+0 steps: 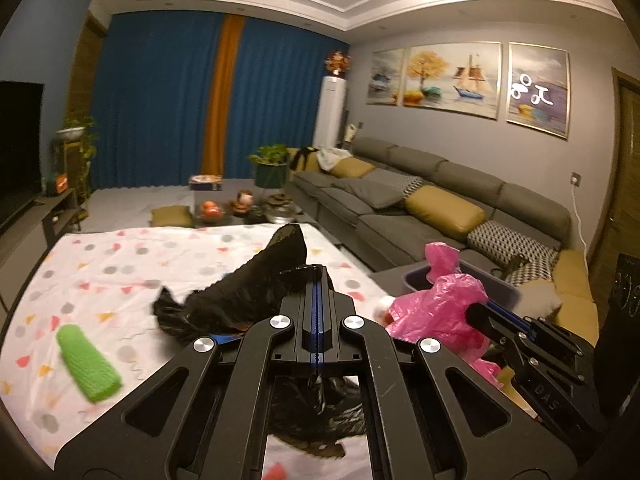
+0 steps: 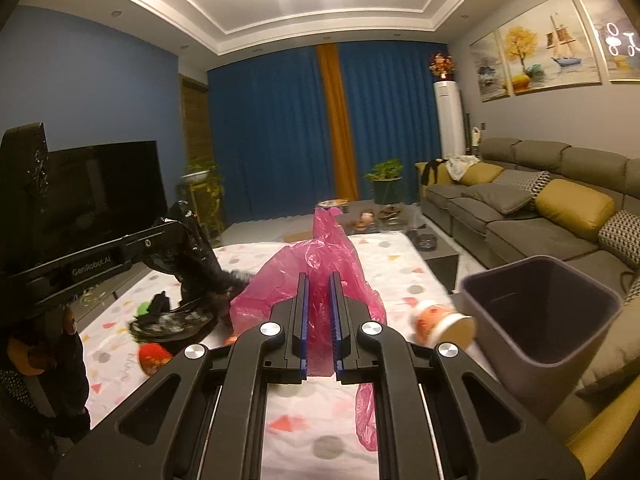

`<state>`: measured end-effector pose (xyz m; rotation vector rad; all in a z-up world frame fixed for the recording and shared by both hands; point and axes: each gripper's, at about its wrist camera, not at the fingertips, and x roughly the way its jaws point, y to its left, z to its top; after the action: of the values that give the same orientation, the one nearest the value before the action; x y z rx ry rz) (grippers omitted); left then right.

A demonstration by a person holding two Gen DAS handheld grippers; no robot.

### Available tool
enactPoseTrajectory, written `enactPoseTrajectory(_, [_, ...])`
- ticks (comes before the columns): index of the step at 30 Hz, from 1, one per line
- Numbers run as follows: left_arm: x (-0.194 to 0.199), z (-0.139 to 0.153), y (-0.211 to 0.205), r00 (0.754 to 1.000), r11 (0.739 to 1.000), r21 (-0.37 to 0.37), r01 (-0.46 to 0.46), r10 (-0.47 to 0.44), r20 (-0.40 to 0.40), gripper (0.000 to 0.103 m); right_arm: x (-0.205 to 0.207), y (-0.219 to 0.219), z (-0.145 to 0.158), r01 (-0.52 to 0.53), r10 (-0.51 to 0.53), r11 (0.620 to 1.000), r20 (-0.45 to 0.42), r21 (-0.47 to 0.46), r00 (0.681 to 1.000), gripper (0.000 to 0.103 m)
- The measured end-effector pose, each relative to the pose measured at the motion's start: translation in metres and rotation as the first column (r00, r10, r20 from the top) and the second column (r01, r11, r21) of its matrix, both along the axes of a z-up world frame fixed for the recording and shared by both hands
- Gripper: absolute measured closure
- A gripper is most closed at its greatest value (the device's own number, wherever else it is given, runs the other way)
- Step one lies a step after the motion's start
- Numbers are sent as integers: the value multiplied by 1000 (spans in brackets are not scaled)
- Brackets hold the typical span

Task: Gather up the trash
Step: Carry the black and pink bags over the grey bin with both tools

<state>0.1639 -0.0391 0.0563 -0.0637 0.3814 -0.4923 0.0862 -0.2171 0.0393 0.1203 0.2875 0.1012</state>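
A polka-dot tablecloth covers the table, with a green roll and paper cup on it.

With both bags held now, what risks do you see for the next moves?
1. The pink bag sits between right gripper fingers that show a gap; it may slip.
2. The black bag in the left gripper hangs over the green piece and may drag it.
3. The paper cup beside the bin may get knocked.

Black tool, blue pads, silver screws (marked "GenRobot.AI").
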Motion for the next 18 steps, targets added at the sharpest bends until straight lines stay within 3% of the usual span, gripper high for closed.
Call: enactPoseTrajectory(18, [12,-6,-129,980,980,10,197,-197,2,103,-8,-97,-1,205,-205,979,15,4,979,93])
